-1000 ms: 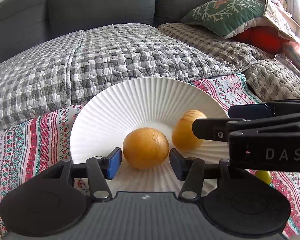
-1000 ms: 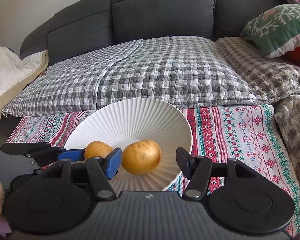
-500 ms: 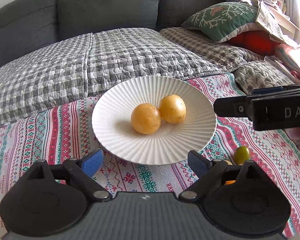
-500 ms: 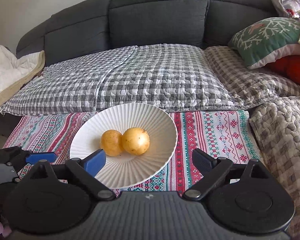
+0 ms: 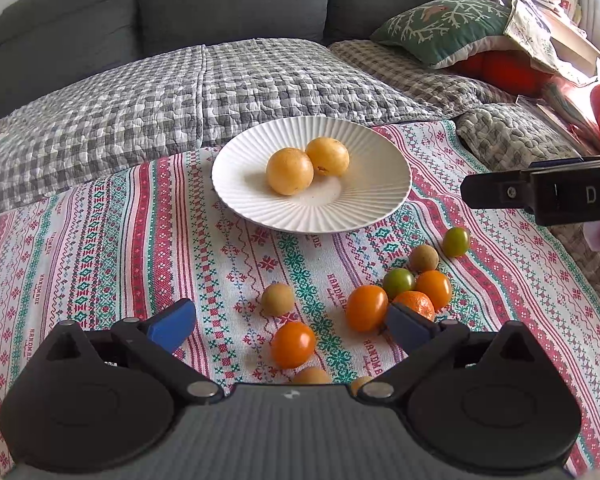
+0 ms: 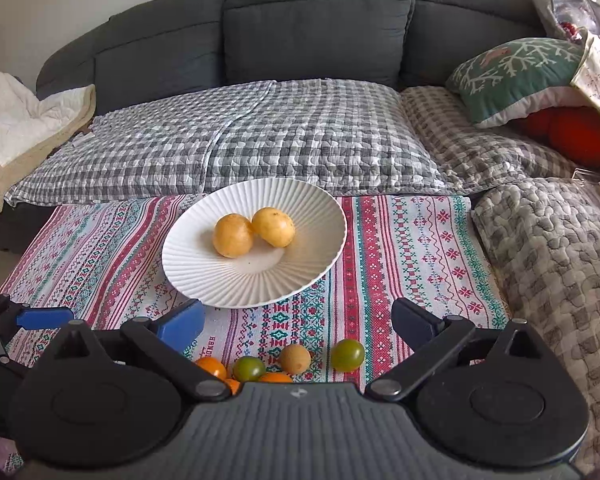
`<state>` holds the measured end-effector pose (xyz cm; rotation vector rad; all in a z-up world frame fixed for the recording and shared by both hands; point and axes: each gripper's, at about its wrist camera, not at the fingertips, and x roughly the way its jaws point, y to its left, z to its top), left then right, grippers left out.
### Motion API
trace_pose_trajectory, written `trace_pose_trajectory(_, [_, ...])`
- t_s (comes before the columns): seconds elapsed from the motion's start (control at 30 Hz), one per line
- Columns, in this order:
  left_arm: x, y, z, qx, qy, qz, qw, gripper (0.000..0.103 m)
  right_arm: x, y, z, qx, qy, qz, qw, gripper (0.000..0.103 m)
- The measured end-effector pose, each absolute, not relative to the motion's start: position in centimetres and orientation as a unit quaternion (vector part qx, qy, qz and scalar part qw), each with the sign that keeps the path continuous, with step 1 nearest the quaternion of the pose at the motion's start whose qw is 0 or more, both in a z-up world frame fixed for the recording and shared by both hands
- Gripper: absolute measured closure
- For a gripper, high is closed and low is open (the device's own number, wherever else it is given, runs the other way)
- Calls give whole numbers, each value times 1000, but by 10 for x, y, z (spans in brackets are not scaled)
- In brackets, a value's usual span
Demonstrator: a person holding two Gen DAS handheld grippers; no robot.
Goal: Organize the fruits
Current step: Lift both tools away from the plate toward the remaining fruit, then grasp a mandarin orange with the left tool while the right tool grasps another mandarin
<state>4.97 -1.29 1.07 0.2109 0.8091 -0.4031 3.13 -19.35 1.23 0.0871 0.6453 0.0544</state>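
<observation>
Behind everything runs a grey sofa (image 6: 312,20) draped with a checked quilt (image 6: 260,136), and in front of it a red-and-green patterned cloth (image 5: 100,240) covers the working surface. On that cloth sits a white ribbed plate (image 5: 364,208) holding 2 yellow round fruits (image 5: 290,171) that touch each other near its middle; nothing else is in it. Loose on the cloth nearer the cameras lies a scatter of small fruits: orange tomatoes (image 5: 366,307), green tomatoes (image 5: 398,282) and brown round ones (image 5: 277,299), all well apart from the plate.

The left gripper (image 5: 288,326) hangs over that scatter with its jaws opening wide and nothing clamped, though an orange tomato lies on the cloth below the gap. The right gripper (image 6: 298,320) is also opening, empty, above the near edge of the scatter.

The next pick looks best made on an outlying piece, such as the lone brown fruit, lowering the pads to either side and closing gently, since tomatoes bruise and round fruit rolls away if nudged.
</observation>
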Motion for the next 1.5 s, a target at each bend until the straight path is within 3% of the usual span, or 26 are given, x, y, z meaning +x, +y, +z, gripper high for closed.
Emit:
trace_pose_trajectory(0.8, [5, 11, -27, 82, 399, -244, 880, 14, -3, -166, -35, -27, 359, 105, 927, 1])
trace_pose_trajectory(0.87, [5, 10, -28, 74, 403, -257, 876, 20, -2, -167, -36, -22, 363, 104, 926, 1])
trace_pose_trajectory(0.93, [6, 9, -30, 69, 409, -265, 870, 33, 0, -168, -38, -16, 368, 102, 924, 1])
trace_pose_trajectory(1.17, [10, 5, -36, 59, 422, -277, 861, 57, 7, -173, -46, 7, 382, 97, 919, 2])
trace_pose_trajectory(1.3, [15, 5, -38, 56, 425, -266, 863, 79, 9, -175, -48, 23, 387, 98, 917, 3])
trace_pose_trajectory(1.5, [16, 7, -31, 61, 424, -264, 864, 82, 14, -172, -53, 37, 399, 106, 910, 10])
